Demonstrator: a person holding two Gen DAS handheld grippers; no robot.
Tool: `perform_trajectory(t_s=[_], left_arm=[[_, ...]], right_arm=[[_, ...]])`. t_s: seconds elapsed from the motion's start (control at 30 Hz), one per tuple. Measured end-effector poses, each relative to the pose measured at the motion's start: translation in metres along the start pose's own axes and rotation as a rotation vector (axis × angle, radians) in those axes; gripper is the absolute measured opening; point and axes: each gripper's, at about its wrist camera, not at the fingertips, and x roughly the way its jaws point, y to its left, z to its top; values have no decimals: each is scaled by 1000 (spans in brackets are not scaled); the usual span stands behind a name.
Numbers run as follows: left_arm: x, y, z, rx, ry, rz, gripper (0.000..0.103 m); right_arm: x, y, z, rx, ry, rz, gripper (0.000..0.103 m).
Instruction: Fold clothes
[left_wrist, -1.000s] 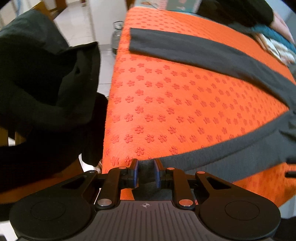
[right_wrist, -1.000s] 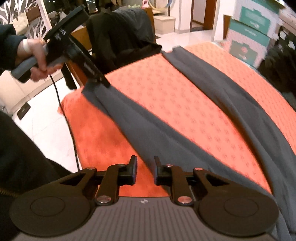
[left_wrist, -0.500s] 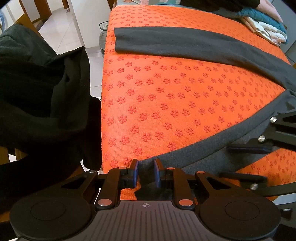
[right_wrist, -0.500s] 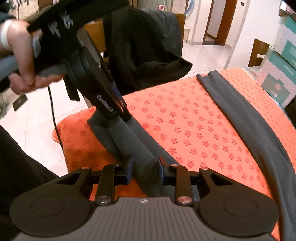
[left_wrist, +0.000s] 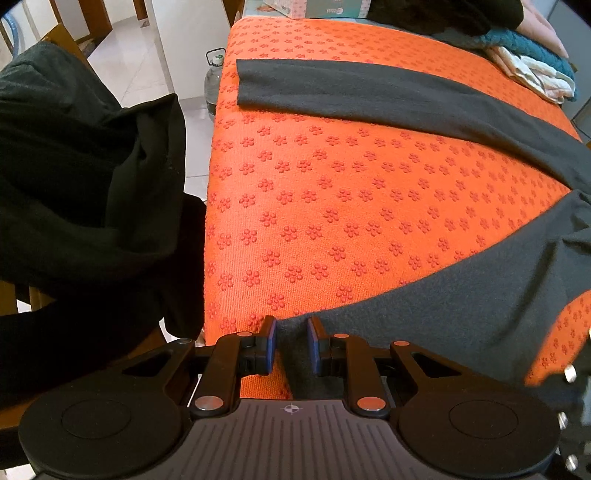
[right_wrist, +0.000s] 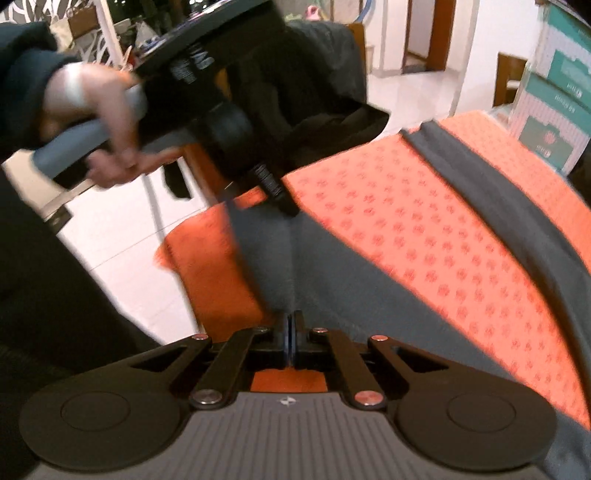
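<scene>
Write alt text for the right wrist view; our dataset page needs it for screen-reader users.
The right claw is shut on the near edge of grey trousers spread over an orange mat. Ahead, a hand holds the left claw down on the same trouser leg. The picture is motion-blurred.

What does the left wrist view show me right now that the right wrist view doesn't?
Only the left wrist view: a pile of teal, cream and pink clothes at the far right corner, a clear plastic water jug on the floor, and the left hand-held gripper with grey fabric between parted pads.

Only the right wrist view: the person's left hand on the gripper handle, green-and-white boxes, and the right hand-held gripper shut on the fabric.

Both: the dark grey garment on the orange flower-patterned mat, and black clothing draped over a chair.
</scene>
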Motion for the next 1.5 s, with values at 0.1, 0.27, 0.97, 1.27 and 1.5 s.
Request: perform_trajectory(t_s=[0.1, 0.27, 0.97, 1.27, 1.5], left_arm=[[-1, 5, -1, -27, -9, -20, 22], [-8, 30, -10, -162, -36, -119, 23], [-8, -13, -30, 194, -189, -66, 7], [-17, 2, 8, 183, -228, 5, 7], [9, 0, 22, 201, -145, 33, 7]], right_arm=[[-3, 1, -8, 27, 7, -10, 1], [-16, -10, -23, 104, -8, -73, 4], [-47, -50, -78, 347, 25, -251, 19], [-60, -53, -105, 436, 34, -304, 19], [-76, -61, -131, 523, 32, -377, 19]])
